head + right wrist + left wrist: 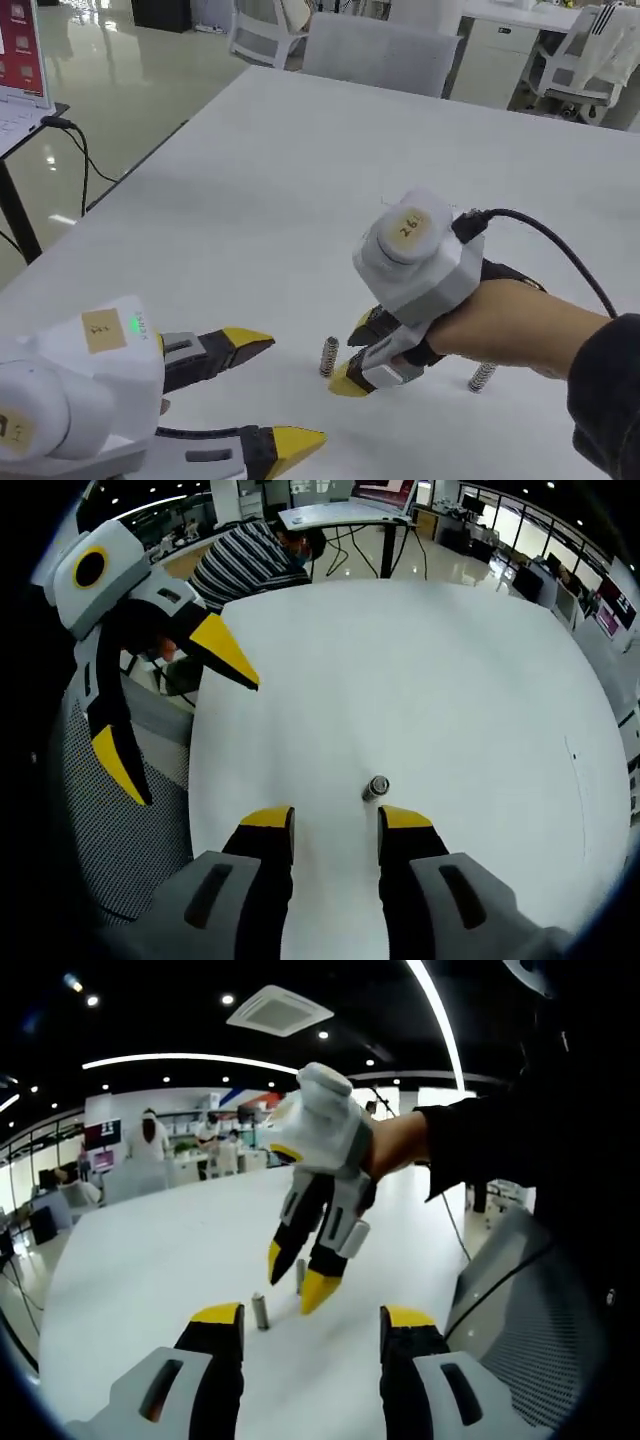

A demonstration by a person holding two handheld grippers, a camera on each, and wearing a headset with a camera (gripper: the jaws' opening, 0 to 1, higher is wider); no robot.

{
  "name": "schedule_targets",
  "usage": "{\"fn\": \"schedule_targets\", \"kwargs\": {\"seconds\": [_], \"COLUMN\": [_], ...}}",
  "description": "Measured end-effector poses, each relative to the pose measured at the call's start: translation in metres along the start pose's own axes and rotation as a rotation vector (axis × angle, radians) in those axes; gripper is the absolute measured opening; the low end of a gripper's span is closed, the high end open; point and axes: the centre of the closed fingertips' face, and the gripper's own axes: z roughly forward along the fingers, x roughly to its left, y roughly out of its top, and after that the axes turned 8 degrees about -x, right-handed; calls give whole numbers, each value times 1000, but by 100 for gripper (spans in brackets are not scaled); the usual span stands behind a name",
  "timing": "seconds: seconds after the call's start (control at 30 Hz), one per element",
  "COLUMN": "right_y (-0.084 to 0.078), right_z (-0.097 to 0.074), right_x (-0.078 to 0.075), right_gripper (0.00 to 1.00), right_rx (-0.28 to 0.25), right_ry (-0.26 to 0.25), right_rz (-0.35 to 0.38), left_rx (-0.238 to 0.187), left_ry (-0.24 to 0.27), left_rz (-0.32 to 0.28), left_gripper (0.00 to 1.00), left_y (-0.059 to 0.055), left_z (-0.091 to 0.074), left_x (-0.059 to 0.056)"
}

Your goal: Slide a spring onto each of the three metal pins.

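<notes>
Left tool (285, 390) gapes empty; right tool (355, 355), jaws apart and empty, hovers beside an upright spring (328, 356). Another spring (482, 377) sits apart; neither is clearly mounted, so most threading seems left.

There, the round sticker (410, 225) atop the right hand-held gripper (355, 353) reads "26", then an unclear mark. The tan label (103, 330) on the left hand-held gripper (286, 390) is too blurred to read.

Right claw (352, 354), tips down, just beside an upright spring (328, 356) on the white table (300, 180); left claw (295, 390) wide-jawed nearby.
</notes>
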Motion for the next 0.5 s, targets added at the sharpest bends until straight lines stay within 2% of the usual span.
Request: {"fn": "schedule_targets", "kwargs": {"seconds": [0.3, 0.37, 0.5], "right_y": [-9, -12, -17], "right_z": [-17, -22, -35], "right_x": [16, 17, 22], "right_gripper": [31, 30, 30], "right_rx": [-81, -102, -158], "right_ry": [-25, -44, -68], "right_rz": [31, 22, 58], "left_rx": [2, 3, 6], "left_ry": [25, 29, 34], "left_rz": [-16, -19, -25], "left_gripper": [50, 50, 50], "left_y": [0, 0, 1], "left_z": [-5, -7, -9], "left_x": [5, 7, 8]}}
